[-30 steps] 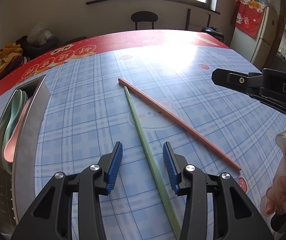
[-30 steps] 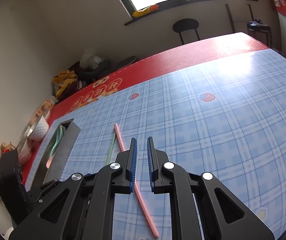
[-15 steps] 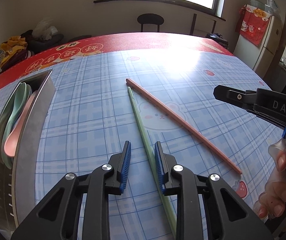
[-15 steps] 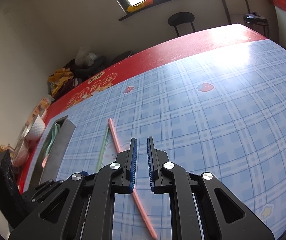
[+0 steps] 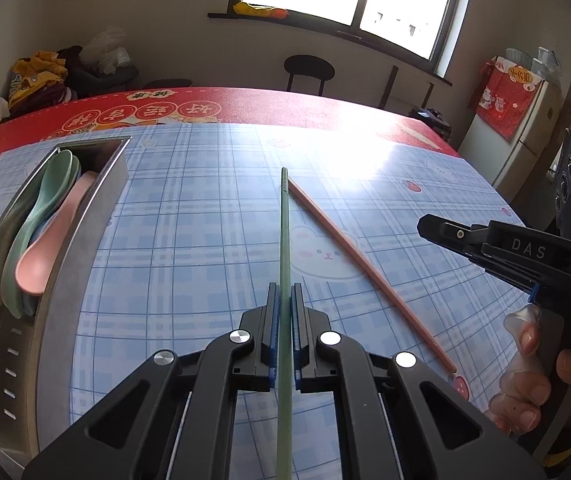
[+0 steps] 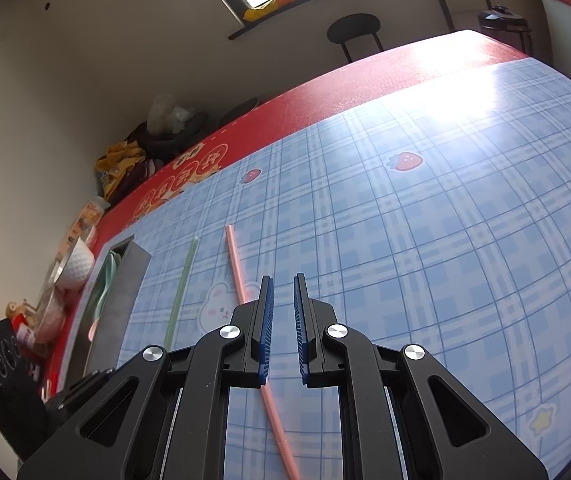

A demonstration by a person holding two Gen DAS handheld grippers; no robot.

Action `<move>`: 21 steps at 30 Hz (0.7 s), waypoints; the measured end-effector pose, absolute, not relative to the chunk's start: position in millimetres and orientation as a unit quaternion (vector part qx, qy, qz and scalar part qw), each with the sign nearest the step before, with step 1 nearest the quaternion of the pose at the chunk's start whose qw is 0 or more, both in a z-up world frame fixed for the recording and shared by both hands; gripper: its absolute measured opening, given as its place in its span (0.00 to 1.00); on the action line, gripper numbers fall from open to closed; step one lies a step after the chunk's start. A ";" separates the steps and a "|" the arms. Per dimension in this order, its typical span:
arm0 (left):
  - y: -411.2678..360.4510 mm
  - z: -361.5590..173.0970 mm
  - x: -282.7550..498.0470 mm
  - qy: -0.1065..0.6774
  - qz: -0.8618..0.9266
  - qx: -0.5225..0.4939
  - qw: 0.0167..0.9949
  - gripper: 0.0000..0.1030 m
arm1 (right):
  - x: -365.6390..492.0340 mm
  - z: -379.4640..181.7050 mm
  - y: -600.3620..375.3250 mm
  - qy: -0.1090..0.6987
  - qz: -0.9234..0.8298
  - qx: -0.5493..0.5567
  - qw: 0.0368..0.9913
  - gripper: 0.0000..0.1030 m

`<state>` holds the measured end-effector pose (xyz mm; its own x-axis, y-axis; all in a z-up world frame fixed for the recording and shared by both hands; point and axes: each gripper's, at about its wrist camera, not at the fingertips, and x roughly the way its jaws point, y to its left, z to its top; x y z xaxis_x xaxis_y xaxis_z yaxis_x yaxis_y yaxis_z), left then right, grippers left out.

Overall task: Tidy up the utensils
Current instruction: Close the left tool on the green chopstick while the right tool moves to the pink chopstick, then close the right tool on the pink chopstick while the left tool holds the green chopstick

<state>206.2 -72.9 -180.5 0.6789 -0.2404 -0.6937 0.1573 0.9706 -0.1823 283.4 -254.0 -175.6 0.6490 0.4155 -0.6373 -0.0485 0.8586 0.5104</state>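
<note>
Running straight between the blue ribbed pads of the left gripper [image 5: 284, 312], the slim green chopstick [image 5: 284, 232] is clamped by closed jaws, its ridged tip pointing away over the desk [image 5: 189, 248]; whether that far tip is lifted off the cloth is hard to judge; just beside it, the pink chopstick [image 5: 365, 268] lies flat and slants right across a printed rabbit; a long brushed-steel tray [image 5: 85, 240] at the left holds smooth green and pink spoons [image 5: 41, 236]; the right gripper [image 6: 282, 324] hovers above the pink chopstick, jaws narrowly parted, holding nothing; glossy blue plaid covers the desk.
</note>
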 end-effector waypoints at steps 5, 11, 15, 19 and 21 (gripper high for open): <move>-60.4 -176.6 202.8 0.370 -0.108 -0.089 0.918 0.05 | 285.5 -176.1 -247.6 0.403 0.132 0.213 0.880 0.11; -50.5 -172.6 200.3 0.363 -0.112 -0.115 0.918 0.05 | 285.6 -171.9 -220.2 0.406 0.137 0.124 0.895 0.11; -51.1 -167.7 197.1 0.363 -0.107 -0.100 0.920 0.05 | 282.8 -169.8 -205.4 0.397 0.150 0.086 0.901 0.11; -41.1 -160.2 194.0 0.356 -0.105 -0.112 0.922 0.05 | 282.5 -169.9 -189.9 0.398 0.162 0.045 0.902 0.11; -37.6 -158.5 192.9 0.356 -0.102 -0.117 0.921 0.05 | 283.6 -171.4 -187.4 0.404 0.163 0.037 0.899 0.12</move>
<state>192.9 -37.6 -158.5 0.7251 -0.2716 -0.6328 0.1051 0.9518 -0.2882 283.6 -187.4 -171.4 0.6195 0.3241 -0.7149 -0.2636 0.9438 0.1995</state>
